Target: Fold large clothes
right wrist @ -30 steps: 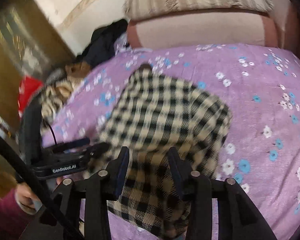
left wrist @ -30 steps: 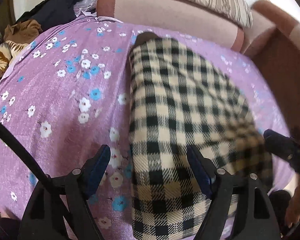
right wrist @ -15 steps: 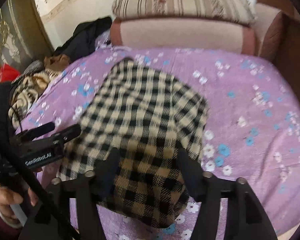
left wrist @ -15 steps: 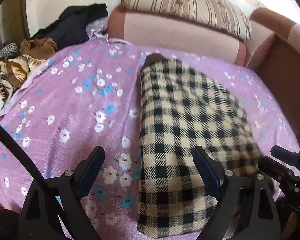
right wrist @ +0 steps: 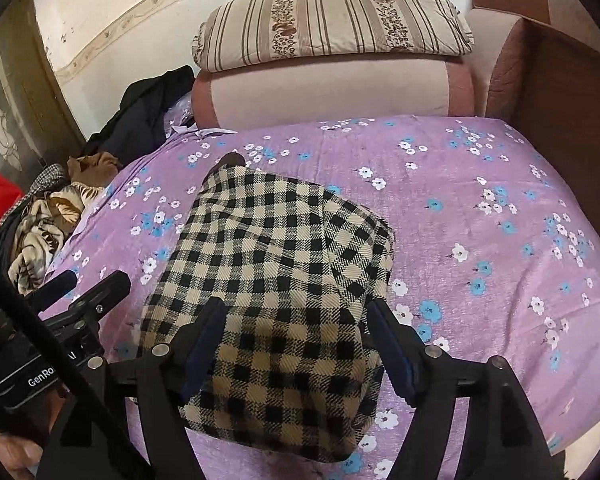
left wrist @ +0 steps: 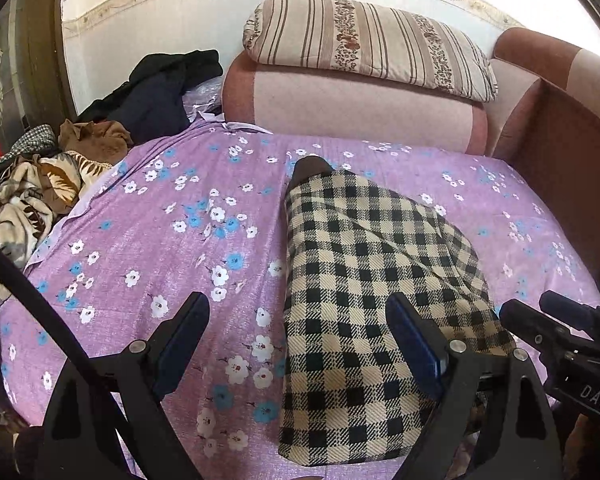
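A folded black-and-cream checked garment (left wrist: 364, 280) (right wrist: 276, 280) lies flat on the purple flowered bedspread (left wrist: 160, 248) (right wrist: 480, 220). A dark brown bit of lining shows at its far end. My left gripper (left wrist: 298, 320) hangs open above the garment's left edge, nothing between its fingers. My right gripper (right wrist: 296, 324) is over the near end of the garment; its jaws are opening, and the cloth lies beneath them, not pinched. The left gripper (right wrist: 88, 292) also shows at the left of the right wrist view, and the right gripper (left wrist: 540, 320) at the right of the left wrist view.
A pile of clothes (left wrist: 48, 188) (right wrist: 48, 216) lies at the bed's left side, with a dark jacket (left wrist: 160, 96) behind it. A striped pillow (left wrist: 364, 44) sits on a pink bolster (left wrist: 352, 108) at the head. A brown wooden panel (left wrist: 572, 152) borders the right.
Both grippers have risen and pulled back from the garment. The right gripper's jaws have widened and let go of the cloth. The folded garment now lies still on the bed.
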`<act>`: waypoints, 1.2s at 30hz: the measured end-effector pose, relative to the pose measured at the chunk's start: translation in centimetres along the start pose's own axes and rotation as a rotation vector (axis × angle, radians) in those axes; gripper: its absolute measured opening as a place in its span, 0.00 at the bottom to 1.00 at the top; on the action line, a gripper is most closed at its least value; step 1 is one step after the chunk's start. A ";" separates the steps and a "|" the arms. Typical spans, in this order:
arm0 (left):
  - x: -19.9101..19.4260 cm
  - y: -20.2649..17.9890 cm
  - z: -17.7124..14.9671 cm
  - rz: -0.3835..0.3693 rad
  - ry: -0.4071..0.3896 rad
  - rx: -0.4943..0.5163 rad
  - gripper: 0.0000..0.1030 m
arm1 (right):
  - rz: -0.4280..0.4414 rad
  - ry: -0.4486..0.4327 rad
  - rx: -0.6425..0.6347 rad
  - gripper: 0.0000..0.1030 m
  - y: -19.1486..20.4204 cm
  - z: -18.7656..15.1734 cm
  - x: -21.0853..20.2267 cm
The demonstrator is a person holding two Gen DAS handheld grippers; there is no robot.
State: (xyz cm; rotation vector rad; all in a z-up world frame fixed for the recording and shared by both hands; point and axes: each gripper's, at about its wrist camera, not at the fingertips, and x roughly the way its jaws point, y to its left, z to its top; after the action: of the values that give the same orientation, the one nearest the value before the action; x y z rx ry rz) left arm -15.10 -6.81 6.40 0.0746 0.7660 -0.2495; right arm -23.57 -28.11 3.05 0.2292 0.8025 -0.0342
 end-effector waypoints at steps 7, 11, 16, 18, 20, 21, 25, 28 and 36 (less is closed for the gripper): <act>-0.2 -0.3 0.1 0.016 -0.013 0.009 0.86 | -0.007 -0.007 -0.008 0.77 0.2 0.2 0.3; -0.1 -0.2 0.1 0.017 -0.011 0.015 0.86 | 0.000 0.000 -0.003 0.77 0.2 0.2 0.6; 0.1 0.0 0.1 0.008 0.003 0.009 0.86 | 0.005 0.007 -0.004 0.77 0.3 0.1 0.8; 0.3 0.0 0.1 0.008 0.007 0.010 0.86 | 0.006 0.008 -0.004 0.77 0.4 0.0 0.8; 0.3 -0.1 0.0 0.008 0.005 0.015 0.86 | 0.007 0.009 -0.004 0.77 0.4 0.0 0.9; 0.3 -0.2 0.0 0.012 0.001 0.019 0.86 | 0.008 0.011 -0.004 0.77 0.4 0.0 0.9; 0.2 -0.4 -0.1 0.028 -0.015 0.036 0.86 | 0.012 0.021 0.001 0.78 0.4 -0.1 1.2; 0.2 -0.4 -0.1 0.027 -0.030 0.046 0.86 | 0.012 0.025 0.005 0.78 0.4 -0.3 1.3; 0.1 0.2 -0.2 0.008 -0.069 0.048 0.86 | 0.017 0.033 0.012 0.78 0.4 -0.5 1.6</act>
State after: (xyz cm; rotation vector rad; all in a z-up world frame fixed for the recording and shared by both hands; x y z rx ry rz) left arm -15.15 -6.59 6.17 0.1133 0.6907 -0.2617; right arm -22.76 -27.57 1.66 0.2482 0.8330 -0.0192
